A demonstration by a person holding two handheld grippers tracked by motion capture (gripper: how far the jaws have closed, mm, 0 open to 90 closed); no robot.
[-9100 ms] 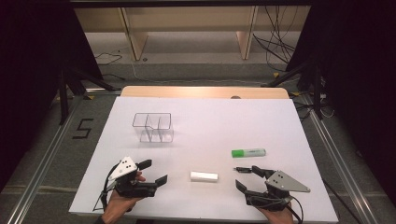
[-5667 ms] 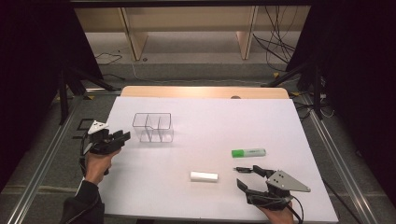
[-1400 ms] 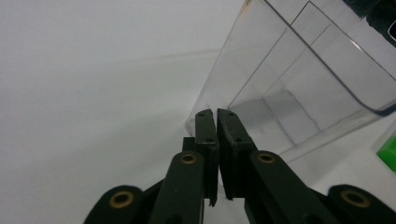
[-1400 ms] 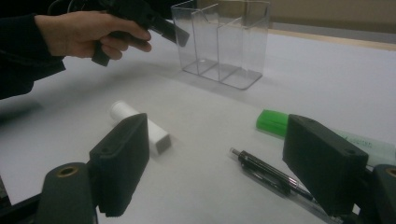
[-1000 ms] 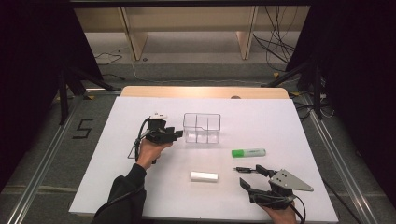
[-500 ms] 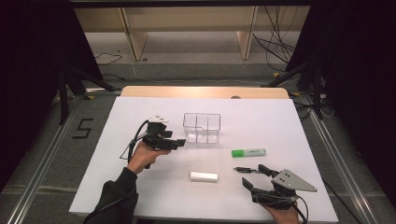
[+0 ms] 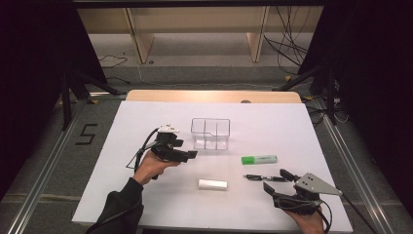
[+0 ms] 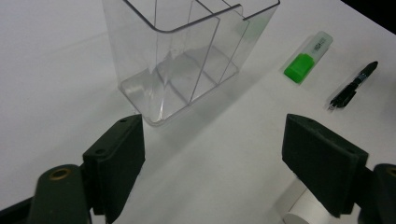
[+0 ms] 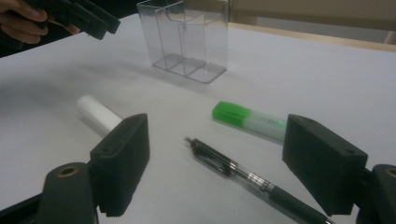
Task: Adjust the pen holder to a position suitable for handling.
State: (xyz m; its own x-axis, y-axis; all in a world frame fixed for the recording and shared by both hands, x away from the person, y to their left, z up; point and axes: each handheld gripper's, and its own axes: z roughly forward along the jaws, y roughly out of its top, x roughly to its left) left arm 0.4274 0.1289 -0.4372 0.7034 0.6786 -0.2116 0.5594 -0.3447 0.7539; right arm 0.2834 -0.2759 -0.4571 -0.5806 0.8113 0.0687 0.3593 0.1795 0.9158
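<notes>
A clear plastic organizer (image 7: 210, 133) with several compartments stands upright mid-table. My left gripper (image 7: 187, 155) hovers just left of it and nearer to me. Its jaws have just been opening and are open with nothing between them. In the left gripper view the organizer (image 8: 187, 56) sits a little beyond the left gripper (image 8: 215, 158). A green highlighter (image 7: 259, 159), a black pen (image 7: 260, 177) and a white cylinder (image 7: 213, 184) lie on the table. My right gripper (image 7: 275, 179) is open at the front right. The pen (image 9: 243, 175) lies between and just ahead of its jaws, untouched.
The white table (image 7: 292, 122) has a wooden strip along its far edge (image 7: 214, 96). In the right gripper view the highlighter (image 9: 247, 119) lies beyond the pen, the cylinder (image 9: 98, 114) to its left, and the organizer (image 9: 189, 39) farther back. The floor is dark around the table.
The organizer has gone from the table's left to its middle. In the last second my left gripper opened and drew back from it toward me. My right gripper shifted slightly right.
</notes>
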